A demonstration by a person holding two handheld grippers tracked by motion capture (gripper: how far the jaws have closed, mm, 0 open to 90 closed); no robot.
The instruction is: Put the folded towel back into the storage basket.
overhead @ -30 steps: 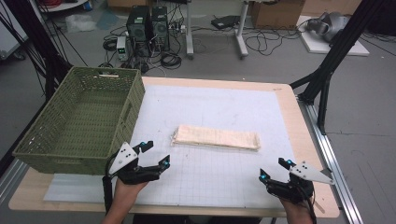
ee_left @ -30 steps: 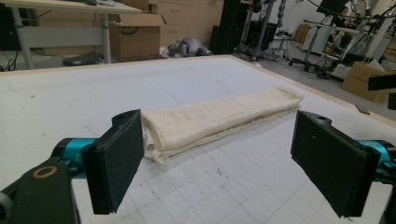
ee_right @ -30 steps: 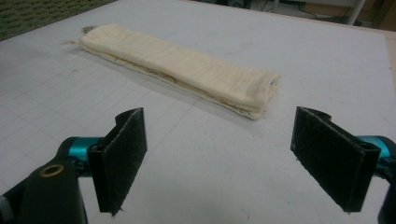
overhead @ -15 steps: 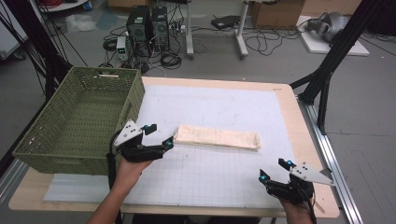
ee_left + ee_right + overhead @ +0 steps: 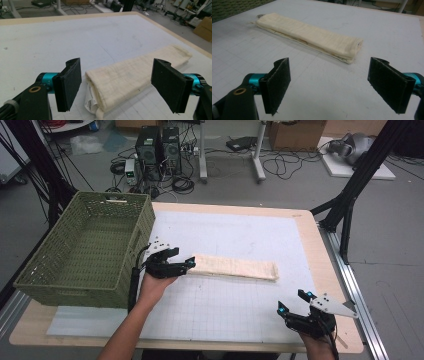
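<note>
A: Where is the cloth?

B: The folded cream cloth (image 5: 234,267) lies flat on the white mat (image 5: 240,235), a long strip. Its near end sits between the pads of the left gripper (image 5: 176,264), with a white label (image 5: 90,102) peeking out of the fold there.

A: Has the left gripper got hold of it?

B: No. Its jaws have just been closing a little but stand wide, a gap on each side of the cloth's end (image 5: 105,90); neither pad presses on it.

A: And the other one?

B: The right gripper (image 5: 295,304) hovers at the table's near edge, well apart from the cloth, jaws wide and holding nothing. Ahead of it the strip's far end (image 5: 352,47) lies across the mat.

A: Anything else near the left gripper?

B: The green basket (image 5: 85,245) stands just beside it, on the side away from the cloth.
</note>
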